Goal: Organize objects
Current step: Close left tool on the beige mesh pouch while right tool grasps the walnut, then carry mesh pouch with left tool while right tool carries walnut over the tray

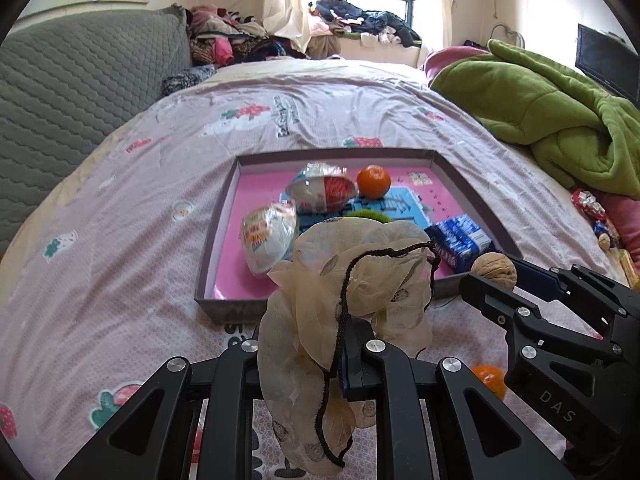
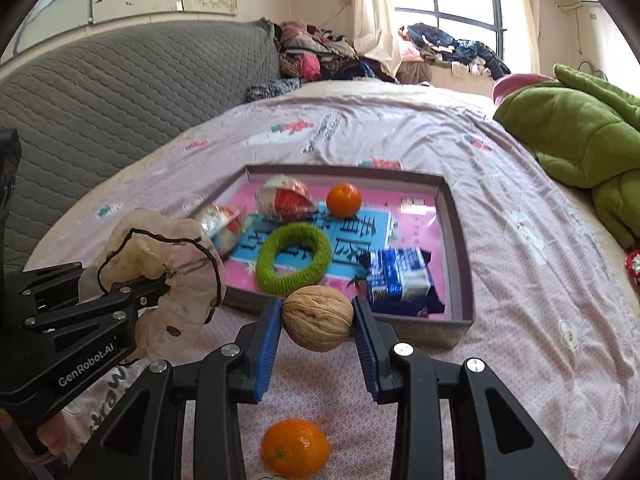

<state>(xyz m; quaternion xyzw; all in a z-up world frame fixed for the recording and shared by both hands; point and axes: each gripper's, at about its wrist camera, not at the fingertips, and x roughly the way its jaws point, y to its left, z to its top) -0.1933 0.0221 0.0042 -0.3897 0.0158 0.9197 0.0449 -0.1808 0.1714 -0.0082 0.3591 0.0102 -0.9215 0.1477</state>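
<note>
My left gripper (image 1: 341, 356) is shut on a cream sheer scrunchie (image 1: 356, 276) with a black cord, held above the bed in front of the tray. The scrunchie hides one finger. My right gripper (image 2: 318, 318) is shut on a walnut (image 2: 318, 316) between its blue pads, just before the near wall of the grey tray (image 2: 460, 248). On the tray's pink floor lie a green ring (image 2: 294, 258), an orange (image 2: 343, 199), a blue packet (image 2: 400, 280) and two wrapped eggs (image 1: 322, 190) (image 1: 268, 236). In the right wrist view the left gripper (image 2: 160, 280) with the scrunchie (image 2: 172, 248) is at the left.
A second orange (image 2: 295, 448) lies on the pink bedsheet (image 1: 120, 240) below the right gripper. A green blanket (image 1: 552, 112) is heaped at the right, with small wrapped things (image 1: 588, 204) beside it. A grey quilted headboard (image 1: 72, 92) runs along the left, and clothes are piled at the back.
</note>
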